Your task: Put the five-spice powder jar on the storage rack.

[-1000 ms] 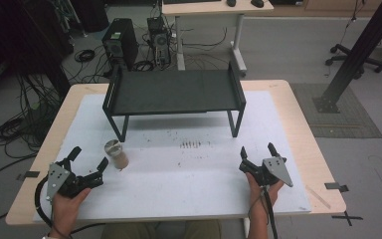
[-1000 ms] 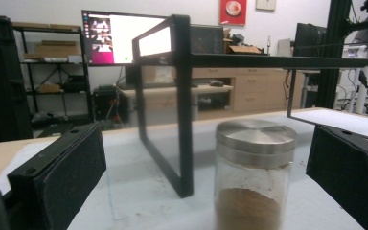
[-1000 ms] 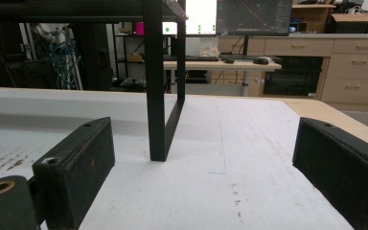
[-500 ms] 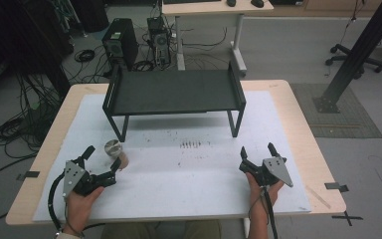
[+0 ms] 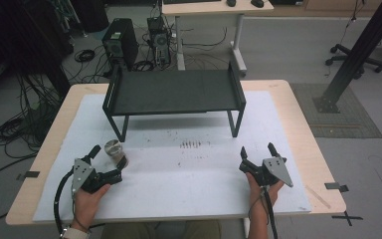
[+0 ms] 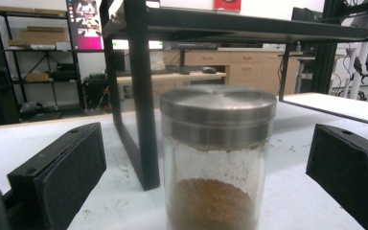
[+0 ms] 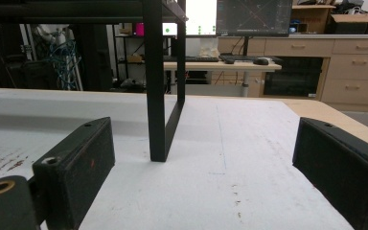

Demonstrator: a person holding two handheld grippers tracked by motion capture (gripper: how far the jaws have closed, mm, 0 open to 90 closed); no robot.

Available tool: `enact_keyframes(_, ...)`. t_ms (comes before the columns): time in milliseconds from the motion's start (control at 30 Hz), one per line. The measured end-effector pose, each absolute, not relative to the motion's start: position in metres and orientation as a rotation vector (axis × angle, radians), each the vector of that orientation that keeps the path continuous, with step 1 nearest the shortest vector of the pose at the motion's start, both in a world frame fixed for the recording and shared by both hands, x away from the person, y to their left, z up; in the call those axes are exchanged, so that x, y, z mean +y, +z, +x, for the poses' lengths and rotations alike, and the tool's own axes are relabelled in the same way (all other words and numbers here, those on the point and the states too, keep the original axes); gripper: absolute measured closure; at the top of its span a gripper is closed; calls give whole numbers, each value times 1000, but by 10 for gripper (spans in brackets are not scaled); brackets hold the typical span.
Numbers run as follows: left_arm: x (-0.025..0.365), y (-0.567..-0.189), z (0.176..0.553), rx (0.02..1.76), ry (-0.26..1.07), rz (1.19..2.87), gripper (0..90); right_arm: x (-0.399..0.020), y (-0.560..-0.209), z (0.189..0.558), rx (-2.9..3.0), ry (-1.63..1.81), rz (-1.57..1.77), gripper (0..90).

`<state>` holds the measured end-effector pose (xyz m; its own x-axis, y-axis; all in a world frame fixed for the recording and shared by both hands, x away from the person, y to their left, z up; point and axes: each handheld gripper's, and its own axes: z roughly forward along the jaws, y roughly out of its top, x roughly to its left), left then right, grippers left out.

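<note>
White worktop (image 5: 189, 194): near its left edge, the jar (image 5: 114, 152) stands between the left gripper (image 5: 108, 163)'s open fingers (image 6: 60, 175), not touching. Right gripper (image 5: 257, 155) fingers open, holding nothing.

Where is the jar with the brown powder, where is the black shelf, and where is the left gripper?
jar (image 6: 219, 158), left gripper view, on its glass side below the metal lid.
black shelf (image 5: 174, 92), high view, on its flat top.
left gripper (image 5: 104, 162), high view, midway between its open fingertips, beside the jar.
</note>
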<state>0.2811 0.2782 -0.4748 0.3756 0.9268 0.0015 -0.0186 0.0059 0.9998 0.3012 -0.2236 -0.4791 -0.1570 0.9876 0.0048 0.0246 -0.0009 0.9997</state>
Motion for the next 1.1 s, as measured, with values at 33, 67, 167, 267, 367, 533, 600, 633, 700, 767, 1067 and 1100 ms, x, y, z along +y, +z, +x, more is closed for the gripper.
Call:
enact_keyframes(33,278,-475,282,910,929,1351,2,-224,-479,301,1342,1315,1151,75)
enact_keyframes(67,278,-476,282,911,930,1349,2,-224,-479,301,1342,1315,1151,75)
enact_keyframes(167,277,-477,284,912,930,1350,2,-224,-479,301,1342,1315,1151,75)
enact_keyframes(267,276,-478,286,916,932,1350,2,-224,-479,301,1342,1315,1151,75)
enact_keyframes(367,275,-479,287,916,934,1350,2,-224,-479,301,1342,1314,1151,75)
enact_keyframes(533,273,-479,289,915,929,1348,2,-224,-479,301,1342,1314,1151,75)
enact_keyframes(600,273,-479,290,915,926,1349,2,-224,-479,301,1342,1315,1150,75)
enact_keyframes(633,272,-479,290,915,924,1350,2,-224,-479,301,1342,1314,1150,75)
enact_keyframes(700,272,-479,291,916,923,1349,2,-224,-479,301,1342,1314,1149,75)
enact_keyframes(767,272,-479,291,918,918,1348,2,-224,-479,301,1342,1313,1148,75)
enact_keyframes(1067,273,-479,292,932,908,1346,2,-223,-479,301,1341,1312,1148,75)
enact_keyframes(1100,273,-479,292,931,905,1347,2,-223,-479,301,1341,1312,1148,75)
